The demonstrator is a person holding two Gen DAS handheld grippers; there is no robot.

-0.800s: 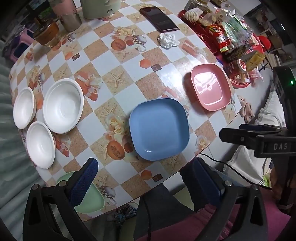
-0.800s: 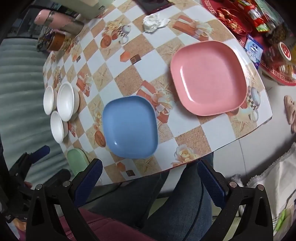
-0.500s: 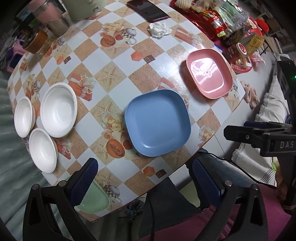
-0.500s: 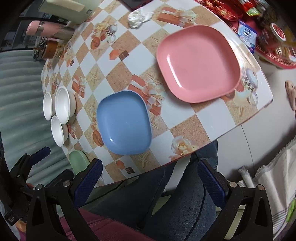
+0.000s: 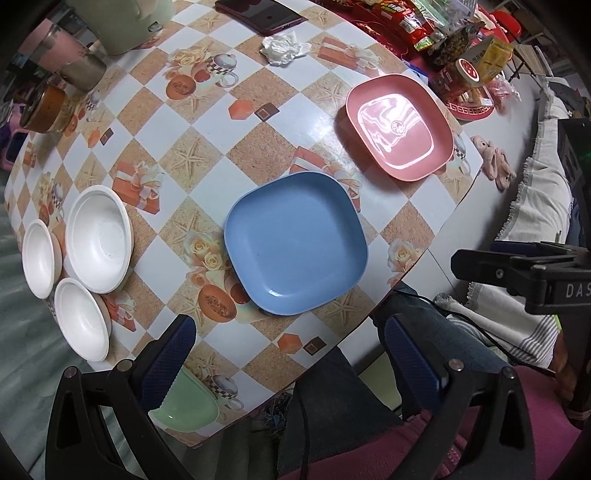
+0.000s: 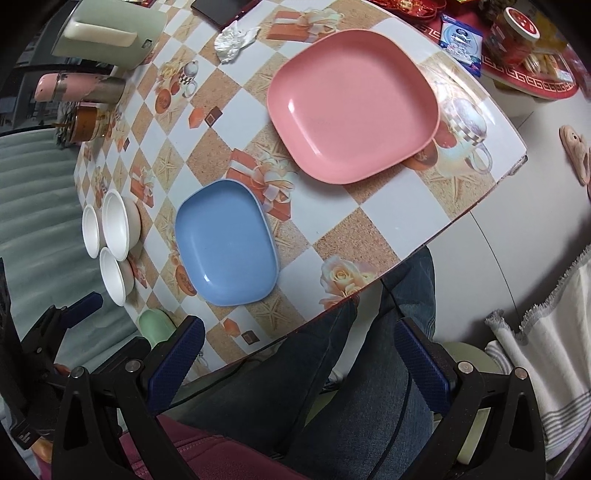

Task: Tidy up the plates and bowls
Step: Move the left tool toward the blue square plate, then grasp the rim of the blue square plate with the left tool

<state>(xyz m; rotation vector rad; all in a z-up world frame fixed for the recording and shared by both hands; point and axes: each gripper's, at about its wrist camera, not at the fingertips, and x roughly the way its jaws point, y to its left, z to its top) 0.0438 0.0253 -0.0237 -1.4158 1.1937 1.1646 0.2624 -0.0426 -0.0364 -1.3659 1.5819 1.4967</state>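
A blue square plate (image 5: 295,242) lies near the table's front edge, also in the right wrist view (image 6: 225,243). A pink square plate (image 5: 399,125) lies to its right (image 6: 351,103). Three white bowls (image 5: 98,238) sit at the left edge (image 6: 116,225). A green bowl (image 5: 184,402) sits at the front edge, partly behind my left finger; it also shows in the right wrist view (image 6: 153,326). My left gripper (image 5: 291,354) is open and empty, held above the table's front edge. My right gripper (image 6: 299,350) is open and empty over the person's lap.
A patterned tablecloth (image 5: 207,147) covers the table. At the back stand a green kettle (image 6: 107,33), a pink flask (image 6: 81,86), a jar (image 5: 46,110), a phone (image 5: 262,14) and crumpled tissue (image 5: 284,46). Snacks on a red tray (image 5: 461,55) crowd the back right.
Both grippers have drawn nearer the table and shifted; the plates appear larger and more centred in both views. No object has moved, and both grippers stay open.
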